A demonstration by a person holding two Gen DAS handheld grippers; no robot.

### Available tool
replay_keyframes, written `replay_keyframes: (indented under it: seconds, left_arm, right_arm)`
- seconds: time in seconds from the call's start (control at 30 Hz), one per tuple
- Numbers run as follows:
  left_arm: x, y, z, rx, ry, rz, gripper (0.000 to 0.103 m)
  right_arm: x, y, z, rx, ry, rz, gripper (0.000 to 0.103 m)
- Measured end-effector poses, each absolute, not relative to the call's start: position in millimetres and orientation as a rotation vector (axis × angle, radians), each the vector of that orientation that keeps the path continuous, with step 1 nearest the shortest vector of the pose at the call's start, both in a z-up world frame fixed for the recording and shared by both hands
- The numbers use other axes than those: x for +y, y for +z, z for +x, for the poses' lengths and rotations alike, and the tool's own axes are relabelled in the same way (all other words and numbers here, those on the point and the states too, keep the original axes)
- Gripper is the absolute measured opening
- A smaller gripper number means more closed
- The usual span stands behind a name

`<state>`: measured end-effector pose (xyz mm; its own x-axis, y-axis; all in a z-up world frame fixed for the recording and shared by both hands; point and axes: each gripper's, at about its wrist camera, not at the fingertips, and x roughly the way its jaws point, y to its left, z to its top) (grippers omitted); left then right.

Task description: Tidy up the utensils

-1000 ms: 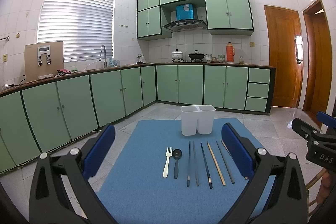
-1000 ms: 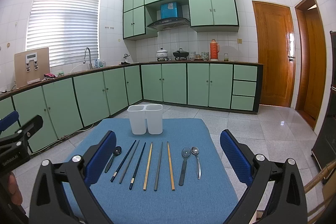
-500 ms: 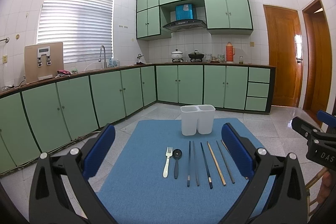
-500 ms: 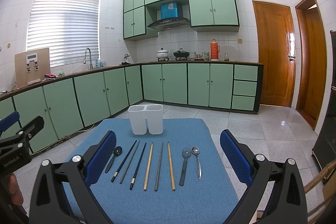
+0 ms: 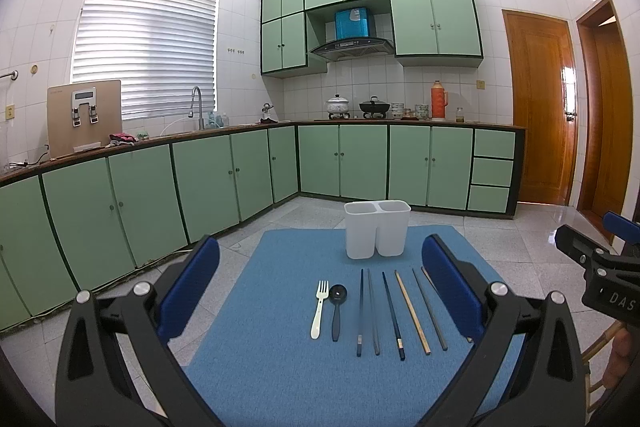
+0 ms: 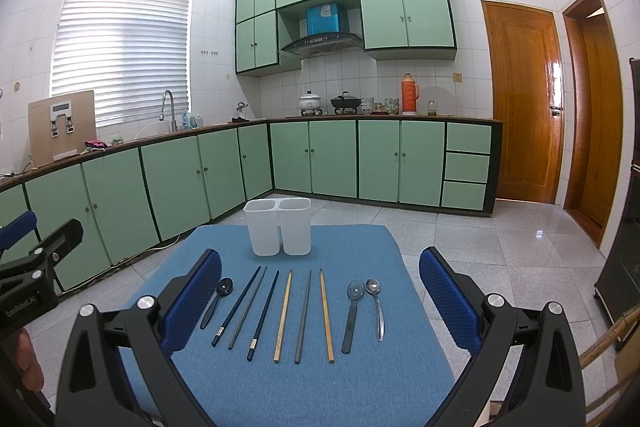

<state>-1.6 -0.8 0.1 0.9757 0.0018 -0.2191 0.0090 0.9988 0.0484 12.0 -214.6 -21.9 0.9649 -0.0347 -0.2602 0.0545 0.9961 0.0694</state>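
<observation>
White-tiled walls [image 5: 248,11] all round, under a white ceiling with a moulded cornice. Pale grey glossy floor tiles [image 6: 500,239] catching reflected light. An L-shaped run of mint-green base cabinets with dark trim [image 5: 360,161] under a dark worktop. Left of that run's corner, a window covered by white slatted blinds [image 5: 148,43], bright with daylight, and below it a curved chrome tap [image 5: 196,107]. Above the corner, matching green wall cupboards [image 6: 404,11] flanking a dark extractor hood [image 5: 352,47]. Beneath the hood, a white lidded pot [image 5: 338,104], a black pan [image 5: 374,105] and an orange flask [image 5: 439,100], possibly a thermos. Right of the cabinets, two varnished wooden doors [image 6: 524,103].
</observation>
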Motion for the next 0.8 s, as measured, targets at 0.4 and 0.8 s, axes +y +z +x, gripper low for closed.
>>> replay_keyframes:
  seconds: [0.4, 0.8]
  left_arm:
    - [0.6, -0.9, -1.3, 0.219, -0.001, 0.048, 0.098]
    - [3.4, -0.9, 0.4, 0.219, 0.001, 0.046, 0.098]
  right_arm:
    - [-214.6, -21.7, 12.2, 0.262, -0.044, 0.077, 0.097]
    - [-215.1, -21.2, 12.1, 0.263, -0.045, 0.077, 0.097]
